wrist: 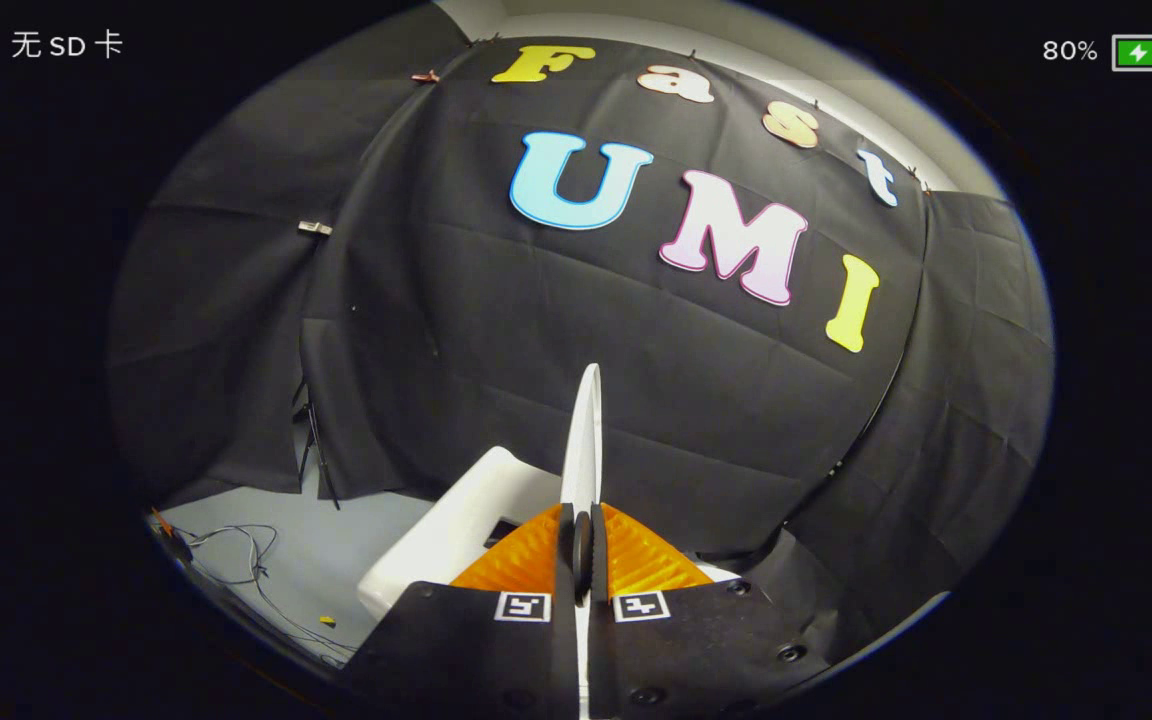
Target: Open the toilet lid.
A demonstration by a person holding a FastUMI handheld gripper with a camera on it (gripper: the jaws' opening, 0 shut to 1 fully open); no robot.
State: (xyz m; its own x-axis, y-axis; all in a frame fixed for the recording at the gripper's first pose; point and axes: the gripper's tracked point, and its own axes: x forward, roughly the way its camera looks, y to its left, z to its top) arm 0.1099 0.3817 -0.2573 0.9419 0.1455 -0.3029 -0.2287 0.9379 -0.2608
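The white toilet lid [584,440] stands raised and is seen edge-on, a thin white blade rising straight up from between my fingers. My gripper [583,540] is shut on the lid's edge, both fingers pressing on it from either side. Left of the fingers and below the lid lies the white toilet body [456,540], with a dark gap showing where the bowl opens. The lower part of the lid is hidden behind my fingers.
The black cloth wall [636,330] hangs close behind the toilet. To the left is grey floor [336,550] with loose cables [246,560] and a thin dark stand [314,440] against the cloth.
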